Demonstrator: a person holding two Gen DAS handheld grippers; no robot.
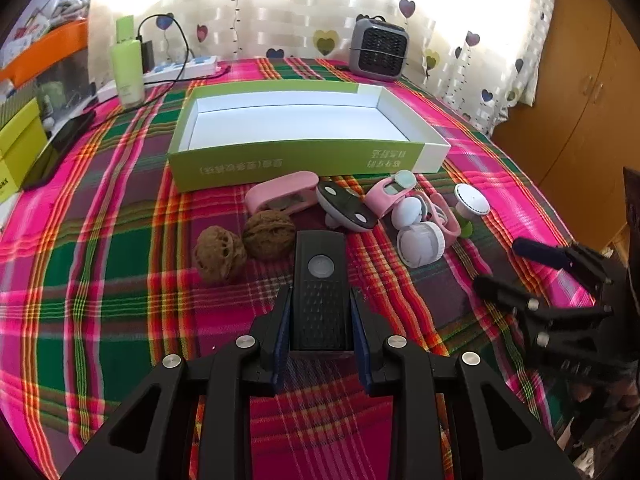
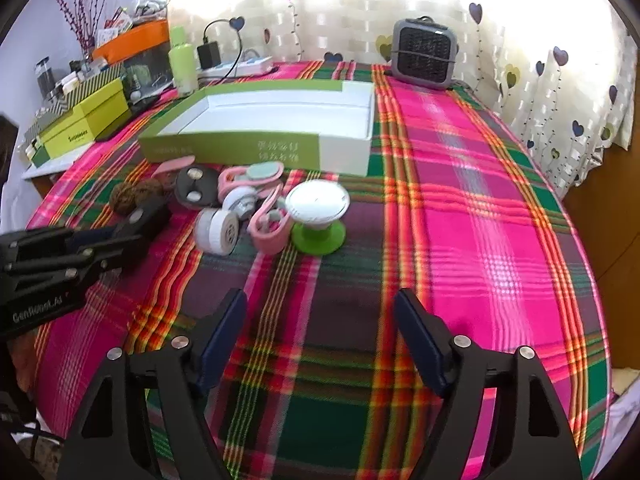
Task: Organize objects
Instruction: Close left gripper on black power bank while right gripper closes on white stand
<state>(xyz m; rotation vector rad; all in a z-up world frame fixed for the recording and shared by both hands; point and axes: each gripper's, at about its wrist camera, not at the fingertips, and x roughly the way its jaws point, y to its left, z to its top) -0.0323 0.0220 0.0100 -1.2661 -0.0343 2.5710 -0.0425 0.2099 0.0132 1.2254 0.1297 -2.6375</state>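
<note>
Left gripper (image 1: 320, 322) jaws clamping black remote (image 1: 319, 280)

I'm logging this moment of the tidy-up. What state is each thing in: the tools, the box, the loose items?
Left tool: shut on the black remote, which lies on the cloth.
Right tool: open, nothing between its pads.
Green box: open, nothing inside.
Walnuts: on the cloth, outside the box.
Pink clip: lying before the box.
Green-footed white disc: upright.
</note>
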